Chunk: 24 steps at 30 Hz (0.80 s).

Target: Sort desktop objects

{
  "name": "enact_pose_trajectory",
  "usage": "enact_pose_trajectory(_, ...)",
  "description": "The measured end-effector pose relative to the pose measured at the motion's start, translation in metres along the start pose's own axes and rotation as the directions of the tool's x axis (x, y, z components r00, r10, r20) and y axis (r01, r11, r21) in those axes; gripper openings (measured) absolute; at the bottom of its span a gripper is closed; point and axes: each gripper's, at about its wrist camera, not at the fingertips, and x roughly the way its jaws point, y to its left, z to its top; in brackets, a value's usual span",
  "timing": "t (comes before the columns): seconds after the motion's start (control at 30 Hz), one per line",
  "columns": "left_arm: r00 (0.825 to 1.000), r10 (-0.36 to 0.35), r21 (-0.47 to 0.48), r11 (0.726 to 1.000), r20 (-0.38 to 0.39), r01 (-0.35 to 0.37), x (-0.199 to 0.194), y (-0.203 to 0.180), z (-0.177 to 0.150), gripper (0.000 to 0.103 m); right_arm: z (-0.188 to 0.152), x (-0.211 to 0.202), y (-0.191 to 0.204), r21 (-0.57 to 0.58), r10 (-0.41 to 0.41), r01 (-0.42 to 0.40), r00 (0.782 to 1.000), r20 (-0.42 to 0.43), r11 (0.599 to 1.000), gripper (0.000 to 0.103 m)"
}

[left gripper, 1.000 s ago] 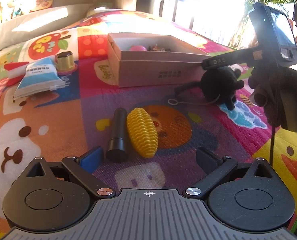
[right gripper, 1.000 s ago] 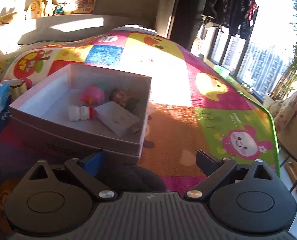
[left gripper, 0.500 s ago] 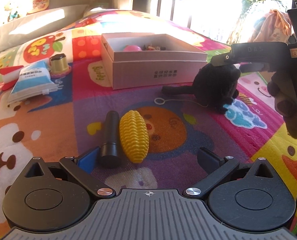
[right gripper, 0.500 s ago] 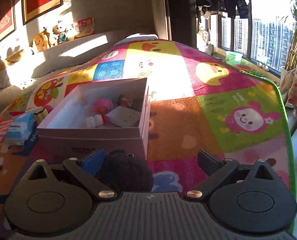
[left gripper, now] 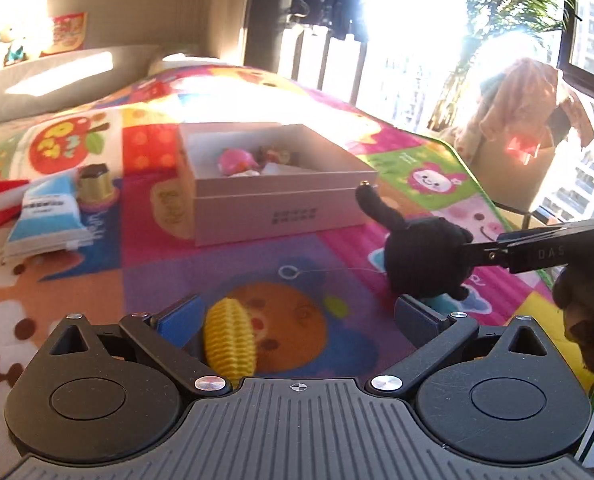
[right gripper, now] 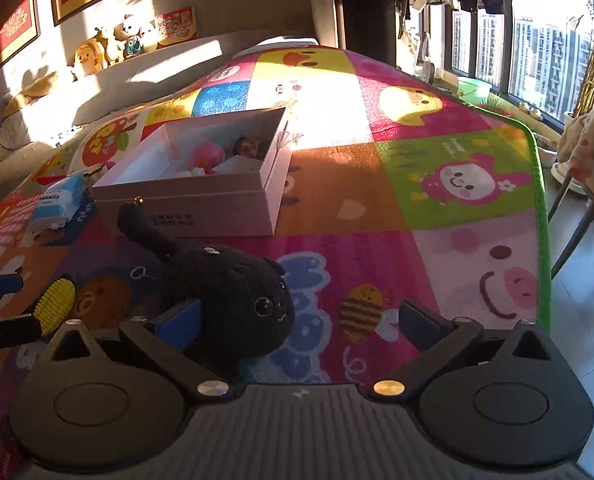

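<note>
A patchwork cartoon play mat [right gripper: 377,200] serves as the work surface. Resting directly on it: an open white box [left gripper: 273,208], a yellow corn toy [left gripper: 229,336], a blue-and-white tissue pack [left gripper: 45,220] and a small gold-coloured container [left gripper: 95,184] just beside that pack.

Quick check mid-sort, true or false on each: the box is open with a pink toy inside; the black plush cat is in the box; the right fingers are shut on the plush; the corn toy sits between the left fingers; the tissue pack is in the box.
1. The box is open with a pink toy inside. True.
2. The black plush cat is in the box. False: it lies on the mat in front of the box.
3. The right gripper is shut on the plush. False: its fingers are spread wide, and the plush sits against one finger only.
4. The yellow corn toy lies between the open fingers of the left gripper. True.
5. The tissue pack is in the box. False: it lies on the mat beside it.
</note>
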Motion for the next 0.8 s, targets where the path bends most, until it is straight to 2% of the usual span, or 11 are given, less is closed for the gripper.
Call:
enact_pose_trajectory(0.13,0.999,-0.040,0.072,0.997,-0.007,0.040,0.008,-0.023,0.006,0.103,-0.011,0.002,-0.001,0.014,0.015,-0.015,0.999,-0.028,1.000,0.103)
enact_pose_trajectory(0.3,1.000,-0.009,0.118,0.993,-0.028,0.012,0.009,-0.031,-0.002,0.103,-0.034,0.007,0.005,-0.059,-0.064,0.061,0.996,-0.067,0.996,0.103)
enact_pose_trajectory(0.5,0.997,0.023,0.052,0.998,-0.073,-0.020,0.002,-0.011,-0.017,0.103,-0.047,-0.001,0.009,-0.037,-0.013,0.010,0.996,-0.088,0.999,0.103)
enact_pose_trajectory(0.67,0.993,-0.007,-0.039,0.999,-0.118,0.002,-0.002,0.008,-0.023,0.103,-0.048,0.000,0.025,-0.018,0.028,-0.029,0.996,-0.079,0.999,0.103)
enact_pose_trajectory(0.8,0.992,-0.005,-0.077,0.997,-0.123,-0.005,0.005,0.013,-0.022,0.103,-0.049,0.008,0.041,-0.066,-0.031,0.026,0.997,-0.066,0.997,0.103)
